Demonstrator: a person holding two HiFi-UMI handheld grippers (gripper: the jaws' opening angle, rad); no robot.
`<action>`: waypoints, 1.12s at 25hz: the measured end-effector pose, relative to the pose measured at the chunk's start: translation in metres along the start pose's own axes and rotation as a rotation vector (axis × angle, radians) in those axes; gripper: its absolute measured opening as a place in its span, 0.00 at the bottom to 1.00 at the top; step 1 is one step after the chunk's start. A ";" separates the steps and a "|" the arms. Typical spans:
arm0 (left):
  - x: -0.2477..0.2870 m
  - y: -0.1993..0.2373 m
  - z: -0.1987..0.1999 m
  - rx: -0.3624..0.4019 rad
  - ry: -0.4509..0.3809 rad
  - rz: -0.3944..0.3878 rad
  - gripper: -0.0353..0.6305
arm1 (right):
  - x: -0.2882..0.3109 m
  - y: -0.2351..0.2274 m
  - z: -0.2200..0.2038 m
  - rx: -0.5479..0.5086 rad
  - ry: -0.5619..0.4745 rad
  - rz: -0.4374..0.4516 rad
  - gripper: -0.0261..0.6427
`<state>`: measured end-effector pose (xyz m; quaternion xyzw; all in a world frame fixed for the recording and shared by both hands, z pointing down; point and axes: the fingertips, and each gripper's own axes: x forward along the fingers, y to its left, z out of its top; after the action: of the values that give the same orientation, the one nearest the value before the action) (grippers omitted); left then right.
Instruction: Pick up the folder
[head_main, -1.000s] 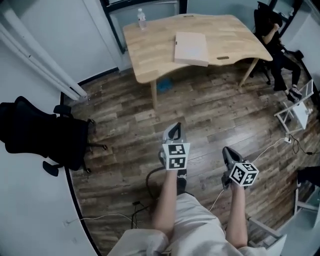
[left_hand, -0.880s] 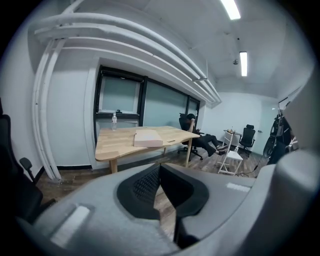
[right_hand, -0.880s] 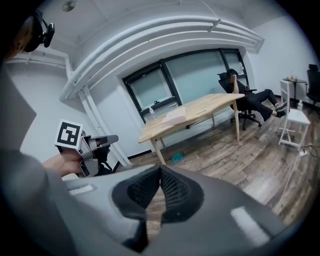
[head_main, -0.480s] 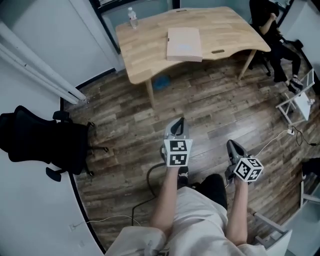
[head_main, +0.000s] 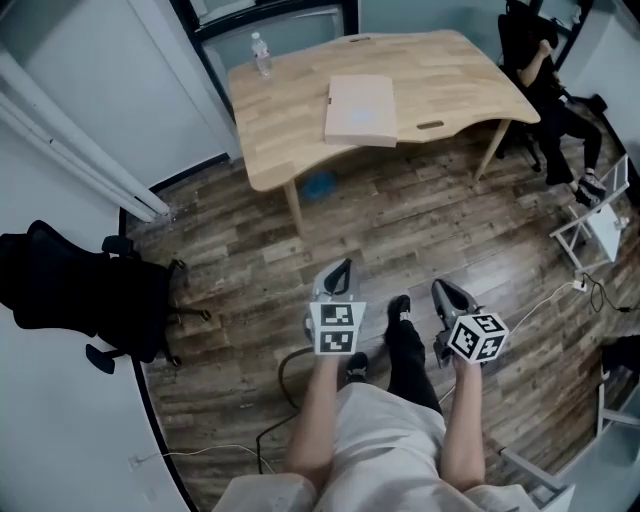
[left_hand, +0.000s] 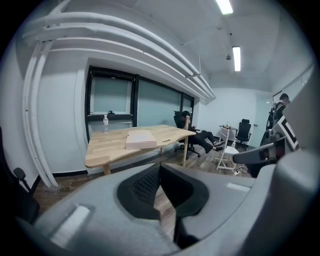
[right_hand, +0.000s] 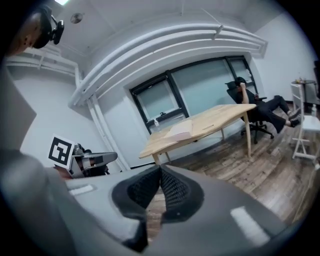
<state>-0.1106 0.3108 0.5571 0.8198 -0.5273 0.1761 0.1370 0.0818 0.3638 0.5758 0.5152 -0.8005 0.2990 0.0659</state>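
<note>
Head view: the folder (head_main: 360, 110) is seen on the tabletop (head_main: 280, 135), top middle, well apart from the nearer left gripper (head_main: 339, 268) and the right gripper (head_main: 441, 290). Both jaws are closed and empty.

The folder (head_main: 361, 108) is a pale pinkish beige against the light blond wood grain of the table (head_main: 280, 135). The floor (head_main: 420, 220) is mottled brown-and-grey planking. The left gripper (head_main: 340, 268) and right gripper (head_main: 441, 289) are grey, their cubes bearing black-and-white square markers. The office chair (head_main: 80, 285) is black.
</note>
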 end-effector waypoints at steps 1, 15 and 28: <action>0.005 0.003 0.006 -0.006 -0.005 0.011 0.06 | 0.010 0.003 0.008 -0.031 0.009 0.026 0.04; 0.128 0.000 0.061 -0.076 -0.037 0.008 0.06 | 0.098 -0.011 0.076 -0.332 0.117 0.231 0.04; 0.164 0.070 0.148 -0.122 -0.142 0.235 0.06 | 0.165 -0.070 0.187 -0.363 0.051 0.268 0.04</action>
<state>-0.0902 0.0879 0.4974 0.7531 -0.6376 0.1002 0.1272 0.1044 0.1114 0.5207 0.3764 -0.9005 0.1690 0.1374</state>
